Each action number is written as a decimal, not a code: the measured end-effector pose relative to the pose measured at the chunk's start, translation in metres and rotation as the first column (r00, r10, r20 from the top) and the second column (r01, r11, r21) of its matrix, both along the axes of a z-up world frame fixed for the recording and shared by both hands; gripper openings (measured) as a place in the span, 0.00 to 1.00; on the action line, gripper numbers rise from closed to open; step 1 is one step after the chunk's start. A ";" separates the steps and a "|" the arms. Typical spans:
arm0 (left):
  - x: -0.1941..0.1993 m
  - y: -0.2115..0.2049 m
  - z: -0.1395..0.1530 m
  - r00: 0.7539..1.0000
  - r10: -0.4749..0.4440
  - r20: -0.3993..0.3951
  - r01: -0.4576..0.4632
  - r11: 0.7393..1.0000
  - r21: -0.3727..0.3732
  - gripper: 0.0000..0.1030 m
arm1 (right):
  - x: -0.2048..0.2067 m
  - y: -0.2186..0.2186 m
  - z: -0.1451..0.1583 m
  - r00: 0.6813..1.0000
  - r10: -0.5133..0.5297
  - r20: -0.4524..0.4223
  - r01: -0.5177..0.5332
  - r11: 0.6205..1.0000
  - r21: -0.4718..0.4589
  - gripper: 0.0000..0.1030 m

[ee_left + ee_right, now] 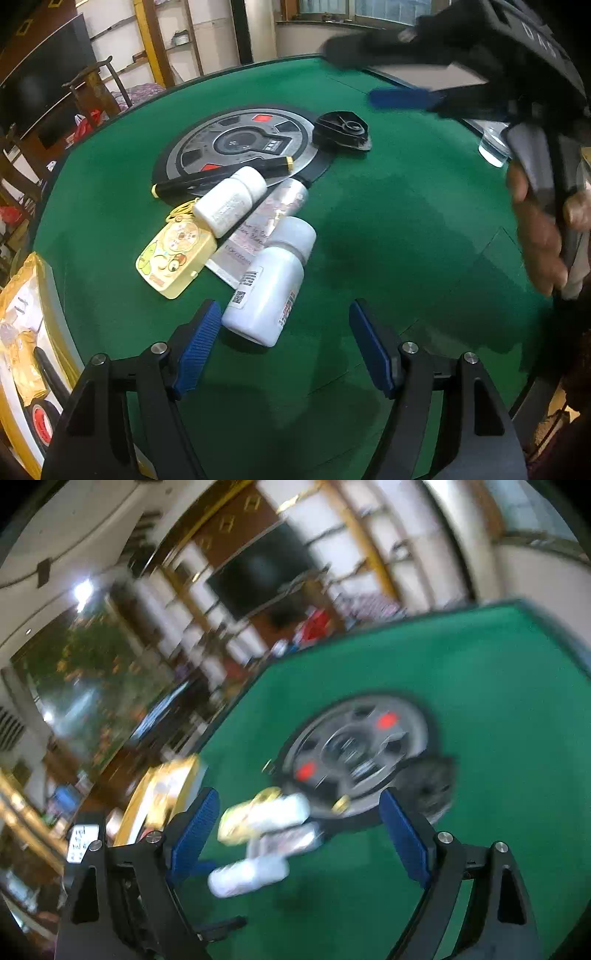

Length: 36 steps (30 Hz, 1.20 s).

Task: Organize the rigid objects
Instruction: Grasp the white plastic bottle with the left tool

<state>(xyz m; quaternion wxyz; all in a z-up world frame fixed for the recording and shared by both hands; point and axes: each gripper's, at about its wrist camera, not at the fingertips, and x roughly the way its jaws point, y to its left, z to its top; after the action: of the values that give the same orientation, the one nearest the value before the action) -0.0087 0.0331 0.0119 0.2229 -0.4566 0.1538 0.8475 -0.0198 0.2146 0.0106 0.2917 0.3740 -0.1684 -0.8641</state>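
A pile lies on the green table [388, 221]: a large white bottle [267, 290], a small white bottle [231, 201], a silver tube [266, 225], a yellow cartoon case [175, 256] and a black pen [221, 175]. A black lid [341, 131] lies further back. My left gripper [284, 345] is open and empty, its left pad next to the large bottle. My right gripper [297, 836] is open and empty above the table; it shows blurred in the left wrist view [399, 79]. The blurred right wrist view shows the pile [258, 834].
A round grey control panel [243, 146] sits in the table's middle. A yellow tray [26, 332] with packets and red tape stands at the left edge. A clear cup [493, 144] stands at the right. Chairs and shelves surround the table.
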 end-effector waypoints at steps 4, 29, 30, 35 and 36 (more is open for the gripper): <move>-0.006 0.003 -0.003 1.000 0.019 0.015 -0.019 1.000 -0.012 0.70 | -0.012 -0.028 -0.018 0.996 0.085 0.041 -0.086 0.996 0.015 0.82; 0.041 -0.027 0.011 0.995 0.045 0.087 -0.057 0.989 0.137 0.52 | 0.005 -0.057 -0.041 0.936 0.302 0.178 -0.305 0.952 -0.011 0.84; 0.042 -0.026 0.012 0.995 0.047 0.088 -0.059 0.988 0.140 0.52 | -0.001 -0.059 -0.045 0.932 0.303 0.198 -0.306 0.952 -0.017 0.84; 0.052 -0.037 0.008 0.988 0.102 0.119 -0.121 0.979 0.164 0.52 | 0.001 -0.066 -0.057 0.871 0.389 0.300 -0.371 0.921 -0.117 0.85; 0.053 -0.039 0.005 0.984 0.121 0.134 -0.144 0.974 0.175 0.52 | 0.005 -0.070 -0.057 0.857 0.415 0.305 -0.391 0.910 -0.139 0.87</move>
<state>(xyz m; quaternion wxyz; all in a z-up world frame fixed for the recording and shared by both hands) 0.0441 -0.0059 0.0169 0.2160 -0.4945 0.0300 0.8414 -0.0150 0.1448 -0.0462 0.4474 0.5283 -0.1636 -0.7029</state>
